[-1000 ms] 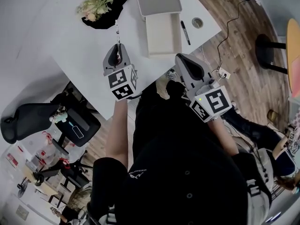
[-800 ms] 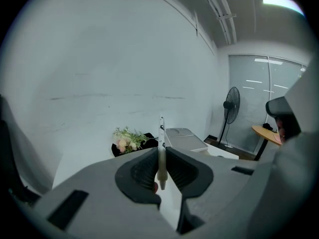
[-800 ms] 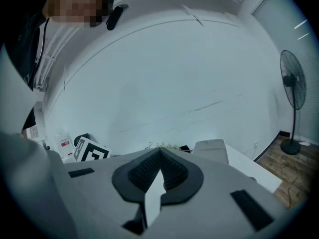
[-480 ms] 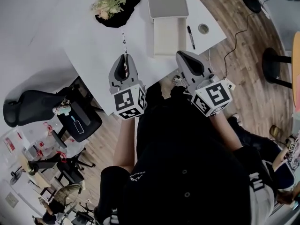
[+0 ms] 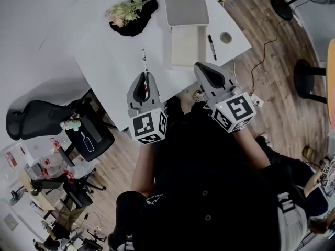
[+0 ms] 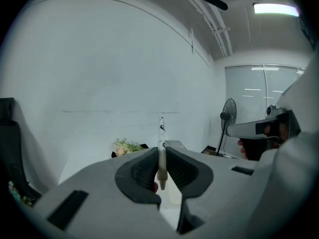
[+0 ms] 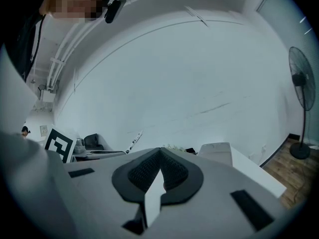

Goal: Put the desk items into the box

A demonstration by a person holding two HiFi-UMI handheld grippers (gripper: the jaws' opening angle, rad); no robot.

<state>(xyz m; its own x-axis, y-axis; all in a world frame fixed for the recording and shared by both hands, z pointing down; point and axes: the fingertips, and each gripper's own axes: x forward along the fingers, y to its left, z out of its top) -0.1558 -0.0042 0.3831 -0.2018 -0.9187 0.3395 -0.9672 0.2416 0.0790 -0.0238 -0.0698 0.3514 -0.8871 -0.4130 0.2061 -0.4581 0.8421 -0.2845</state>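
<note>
My left gripper (image 5: 145,77) is shut on a thin white pen (image 5: 144,60), which sticks out past the jaw tips over the white desk (image 5: 110,56). In the left gripper view the pen (image 6: 161,133) stands upright between the pads of the left gripper (image 6: 161,158). The open beige box (image 5: 185,46) lies ahead and to the right, with its grey lid (image 5: 186,5) behind it. My right gripper (image 5: 202,68) is shut on nothing at the desk's near edge, just below the box. A black marker (image 5: 212,40) and a small round item (image 5: 225,37) lie right of the box.
A bunch of flowers on a black cloth (image 5: 129,12) lies at the desk's far left. Black office chairs (image 5: 31,120) stand left of the desk. A cable and power strip (image 5: 255,99) lie on the wooden floor to the right. A standing fan (image 7: 300,118) is by the wall.
The left gripper, still holding the pen, has drawn back a little toward the desk's near edge. The head view has shifted, so the desk sits lower in the picture.
</note>
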